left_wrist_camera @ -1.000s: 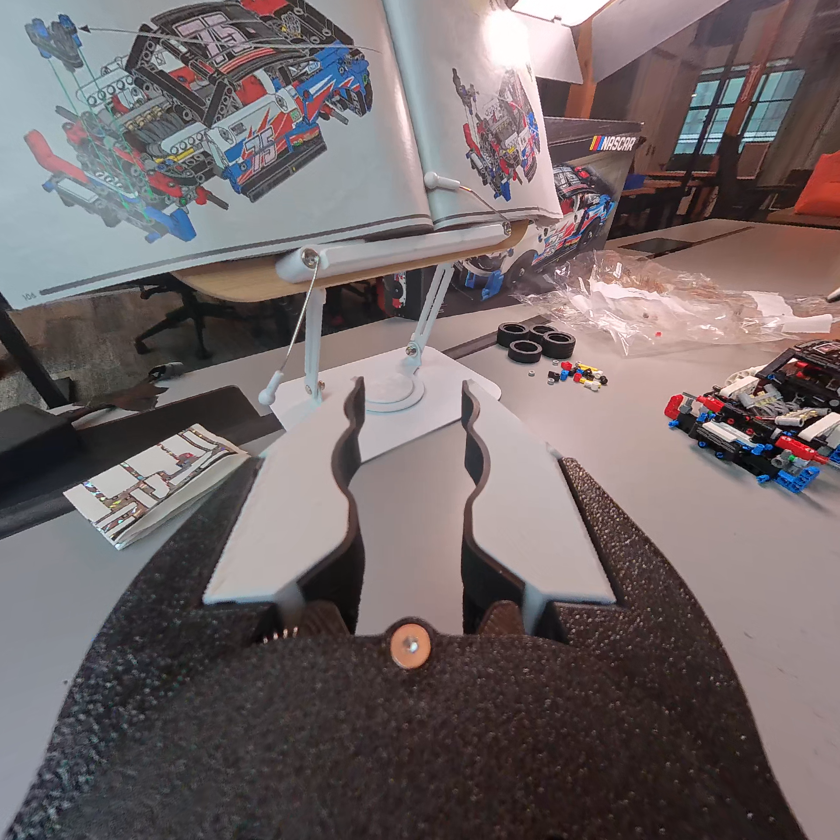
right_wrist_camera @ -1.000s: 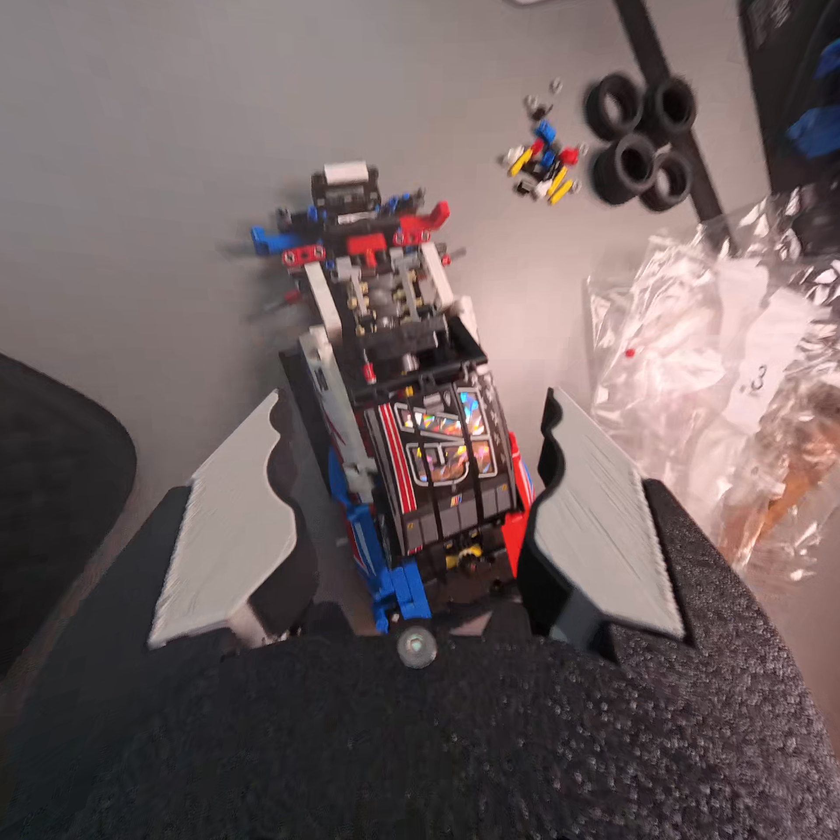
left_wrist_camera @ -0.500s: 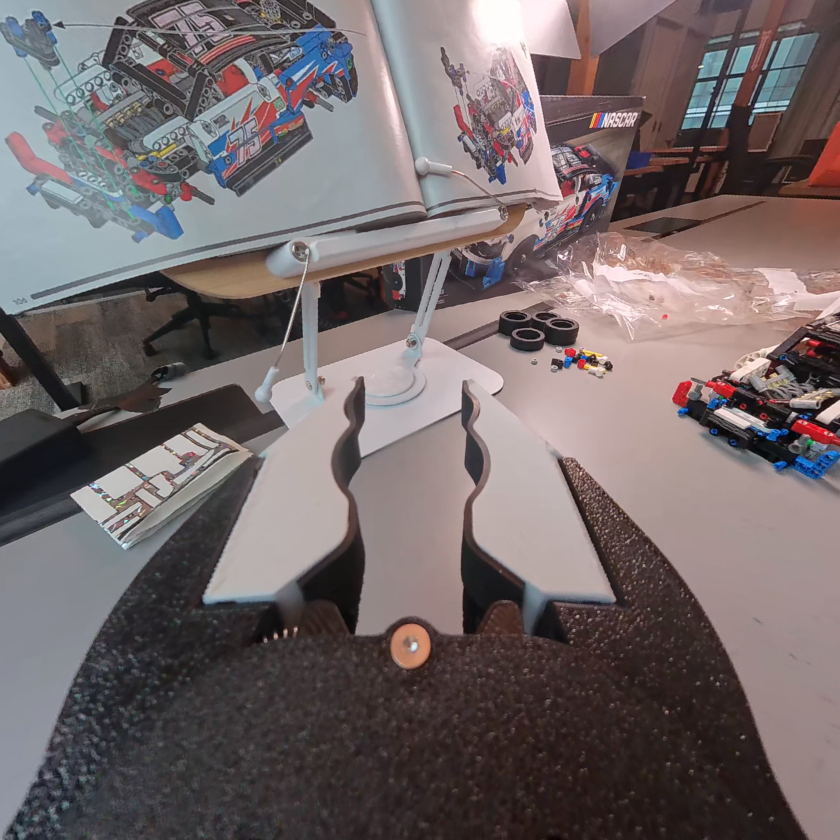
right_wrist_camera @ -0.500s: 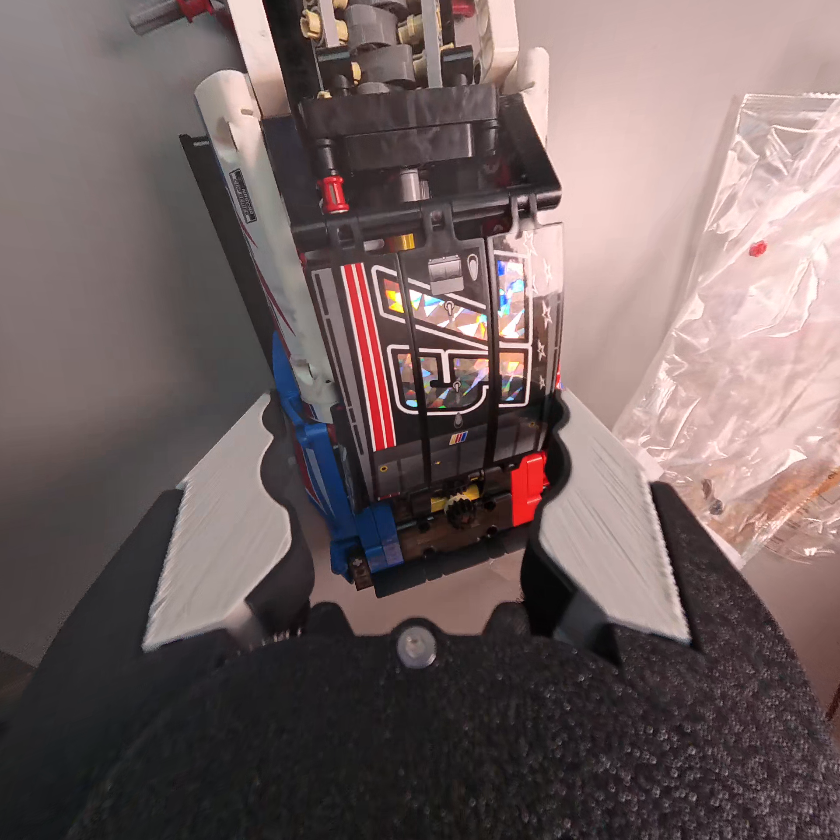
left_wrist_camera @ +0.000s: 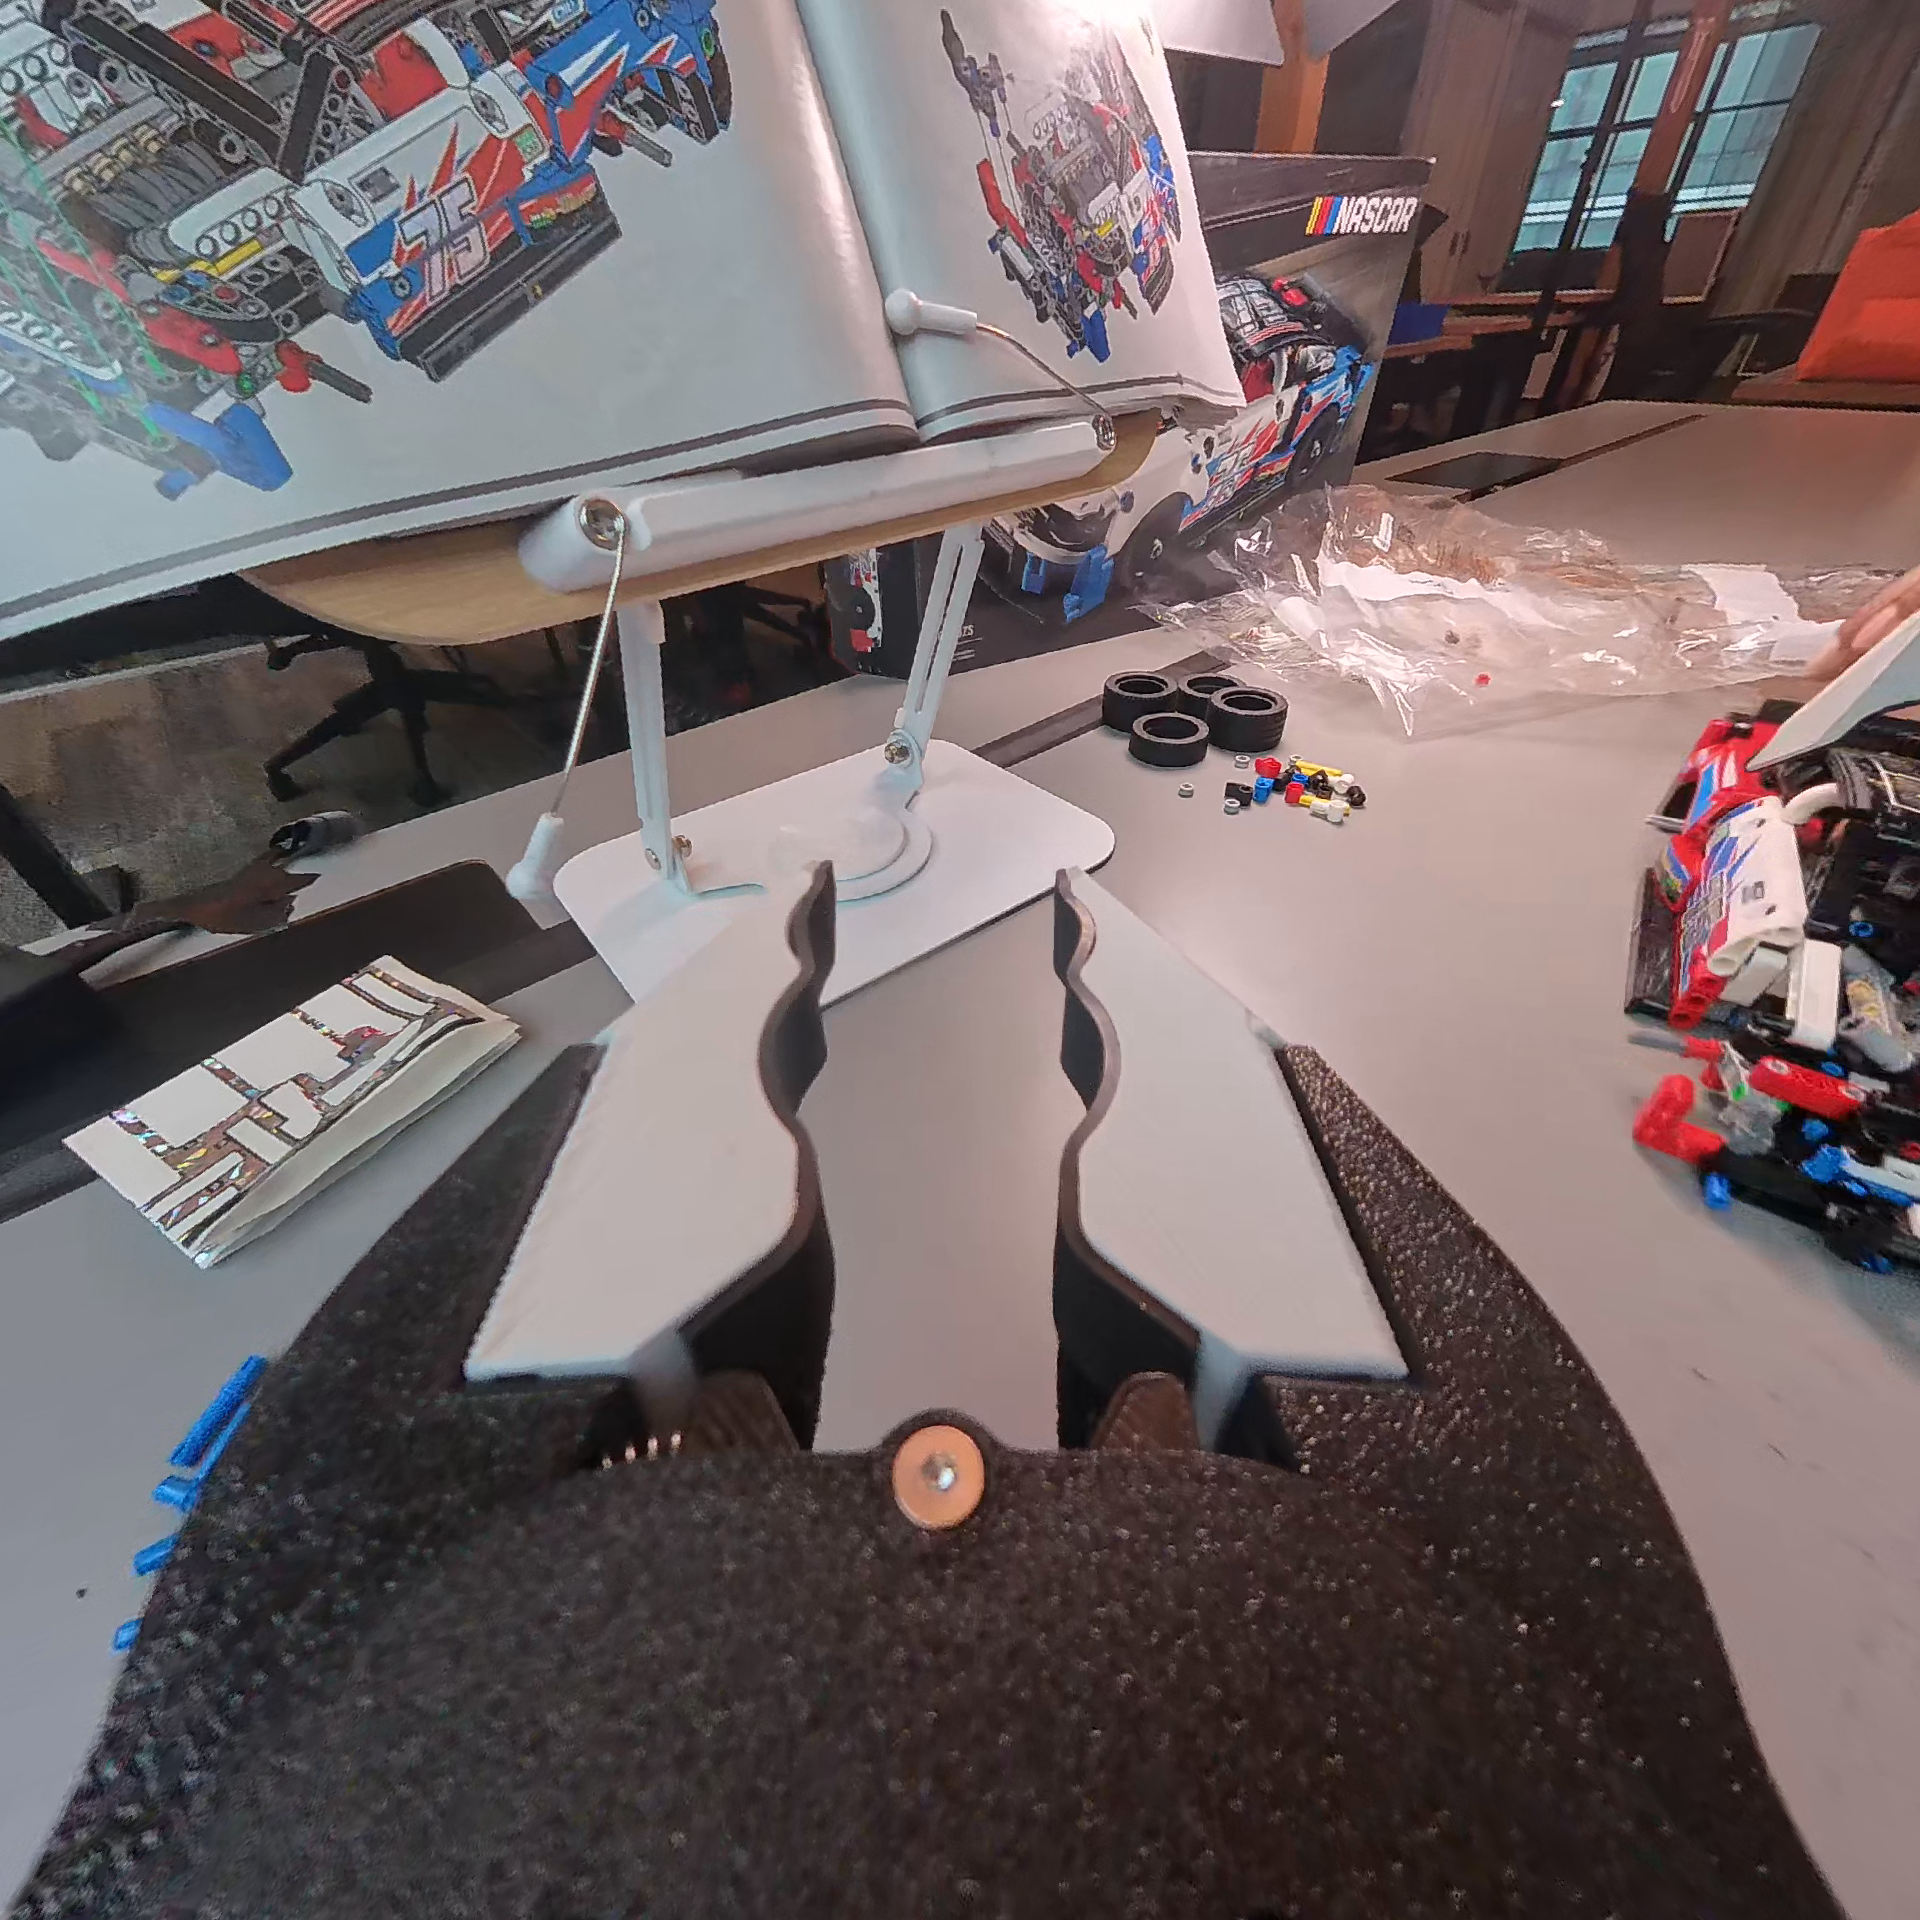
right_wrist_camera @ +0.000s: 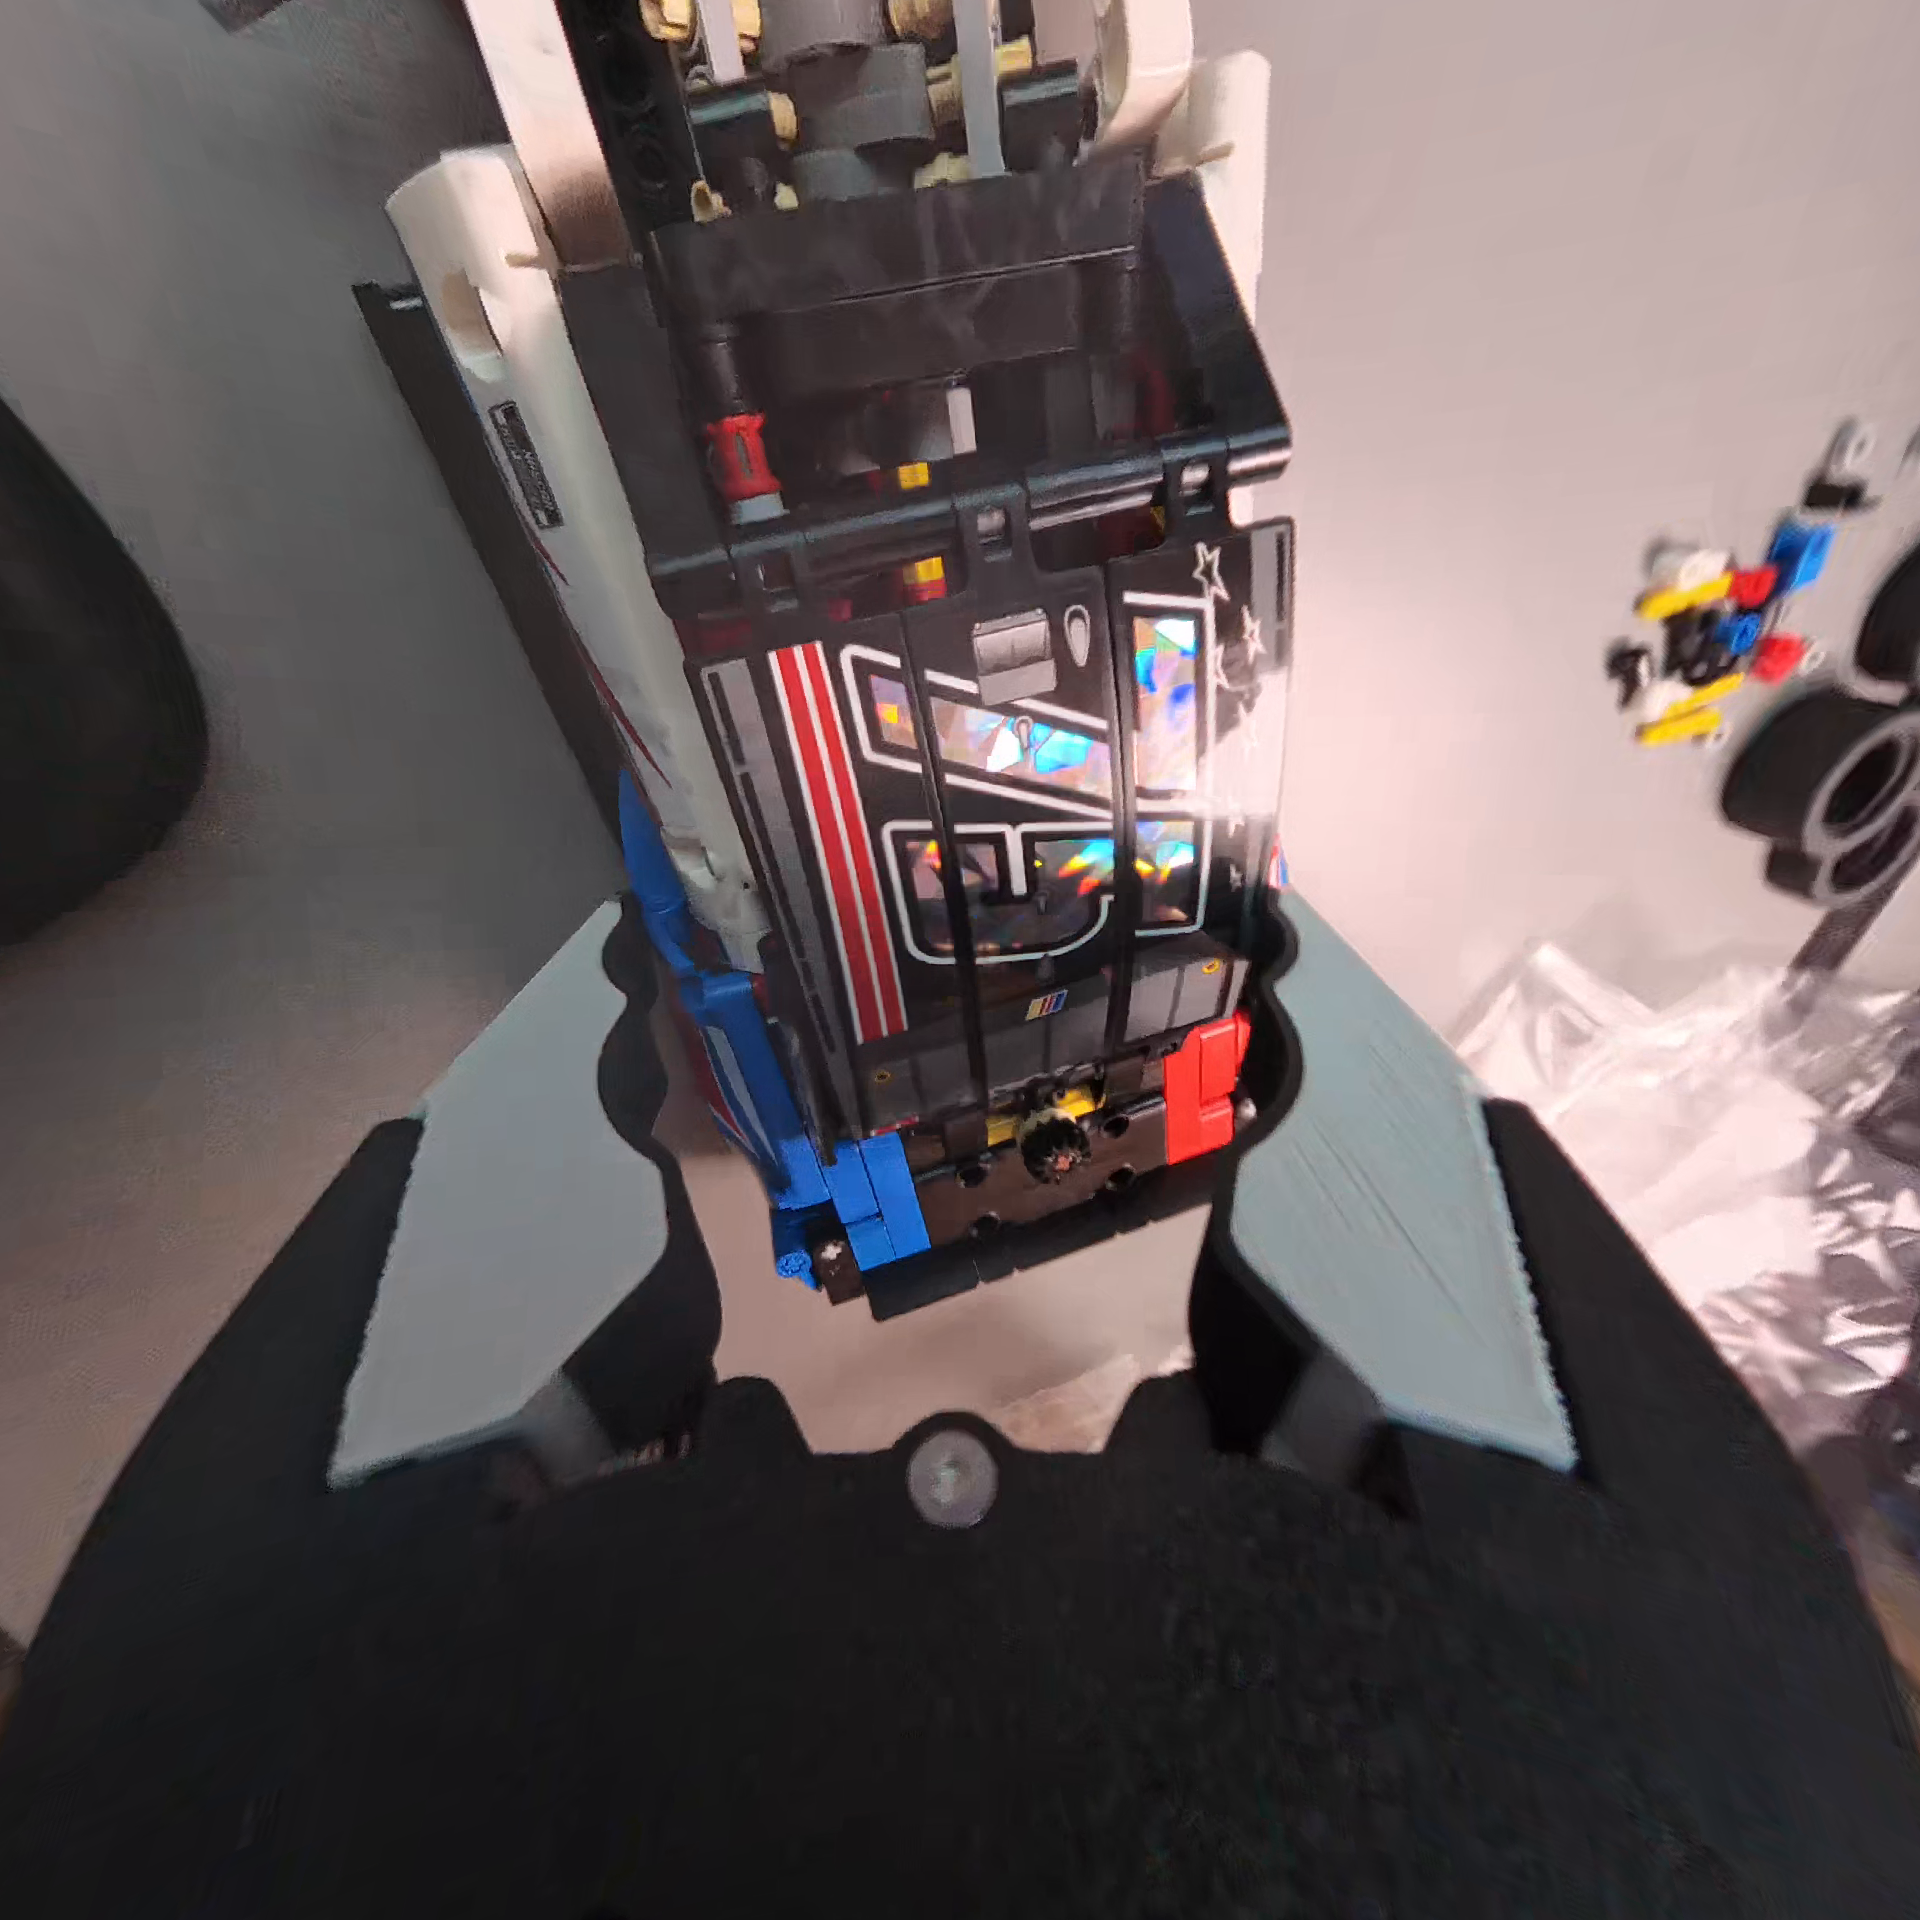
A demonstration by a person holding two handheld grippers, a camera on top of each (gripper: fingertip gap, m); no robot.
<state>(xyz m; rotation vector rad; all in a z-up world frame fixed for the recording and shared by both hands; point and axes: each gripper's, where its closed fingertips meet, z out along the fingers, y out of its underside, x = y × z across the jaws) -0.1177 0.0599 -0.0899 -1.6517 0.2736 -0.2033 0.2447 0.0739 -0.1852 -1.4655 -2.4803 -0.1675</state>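
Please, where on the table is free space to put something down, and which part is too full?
Bare table lies between the book stand base, the left gripper and the toy car. It is crowded around the tyres, small loose pieces and plastic bags; the right gripper straddles the car.

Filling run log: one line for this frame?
left tongs: open, empty, above table | right tongs: straddling toy brick car rear, contact unclear

A grey table fronts dark wooden walls, paned windows and a bright ceiling light.
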